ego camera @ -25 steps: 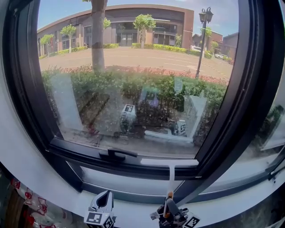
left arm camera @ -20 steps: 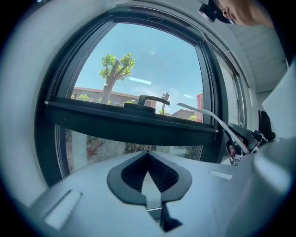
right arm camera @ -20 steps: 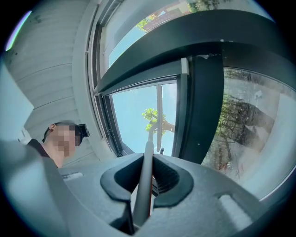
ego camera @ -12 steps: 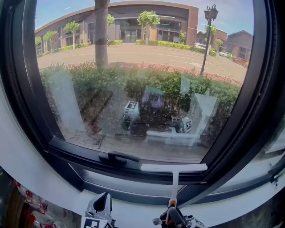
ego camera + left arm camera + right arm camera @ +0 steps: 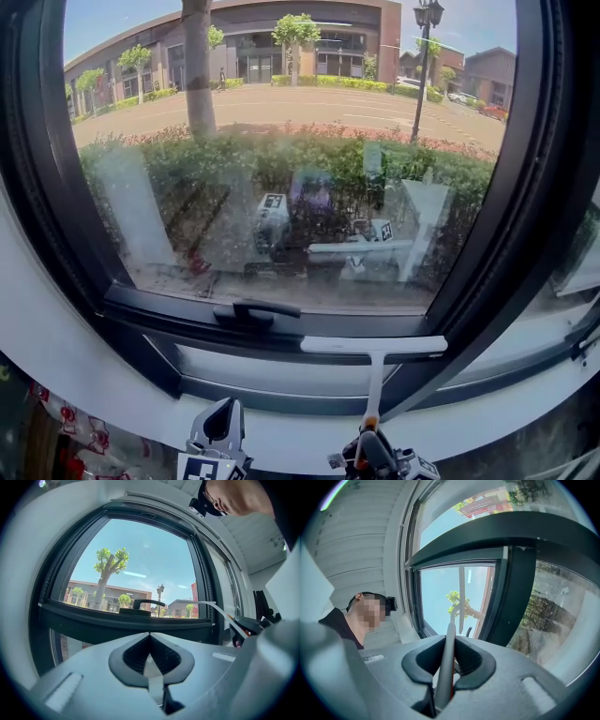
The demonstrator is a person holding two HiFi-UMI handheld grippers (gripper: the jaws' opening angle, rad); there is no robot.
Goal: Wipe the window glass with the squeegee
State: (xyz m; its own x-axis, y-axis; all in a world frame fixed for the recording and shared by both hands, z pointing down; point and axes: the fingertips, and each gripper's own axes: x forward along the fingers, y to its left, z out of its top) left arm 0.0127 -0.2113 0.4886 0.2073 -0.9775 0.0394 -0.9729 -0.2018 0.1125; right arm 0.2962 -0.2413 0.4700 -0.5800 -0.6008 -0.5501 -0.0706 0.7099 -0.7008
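Squeegee (image 5: 373,345), slim white T-shape, blade level along the dark window frame (image 5: 141,314) below speckled window glass (image 5: 281,187); right gripper (image 5: 446,656) clamps its thin handle, left gripper (image 5: 150,651) has ribbed jaws together, empty.

Left tool (image 5: 221,409) pinched together, empty; right tool (image 5: 367,435) clamps the squeegee handle (image 5: 376,384).

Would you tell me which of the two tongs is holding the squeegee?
The right tongs: they clamp the squeegee by its handle, while the left tongs are shut on nothing.
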